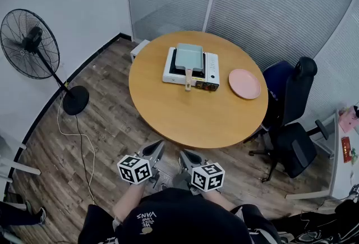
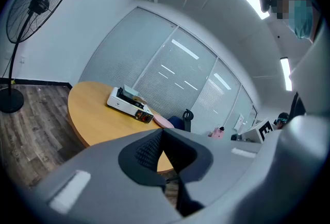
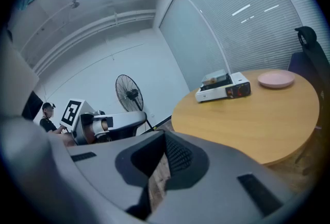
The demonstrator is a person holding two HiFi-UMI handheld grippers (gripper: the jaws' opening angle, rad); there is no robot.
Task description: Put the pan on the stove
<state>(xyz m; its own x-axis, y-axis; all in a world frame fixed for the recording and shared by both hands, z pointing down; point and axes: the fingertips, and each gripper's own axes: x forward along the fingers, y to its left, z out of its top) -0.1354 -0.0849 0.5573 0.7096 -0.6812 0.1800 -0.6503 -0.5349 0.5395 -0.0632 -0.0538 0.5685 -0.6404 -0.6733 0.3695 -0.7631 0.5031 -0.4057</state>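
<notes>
A pale green square pan (image 1: 189, 56) with a short handle sits on top of a white portable stove (image 1: 208, 72), on the far half of a round wooden table (image 1: 190, 114). My left gripper (image 1: 159, 146) and right gripper (image 1: 183, 154) are side by side close to my body, short of the table's near edge, both shut and empty. In the left gripper view, the shut left gripper (image 2: 161, 133) points toward the stove (image 2: 124, 104) far ahead. The right gripper (image 3: 165, 135) is also shut, with the stove (image 3: 223, 89) in the distance.
A pink plate (image 1: 244, 83) lies on the table right of the stove. Two dark office chairs (image 1: 294, 142) stand at the table's right. A black standing fan (image 1: 31, 44) is at the left, its cable across the wood floor. Glass partitions with blinds stand behind.
</notes>
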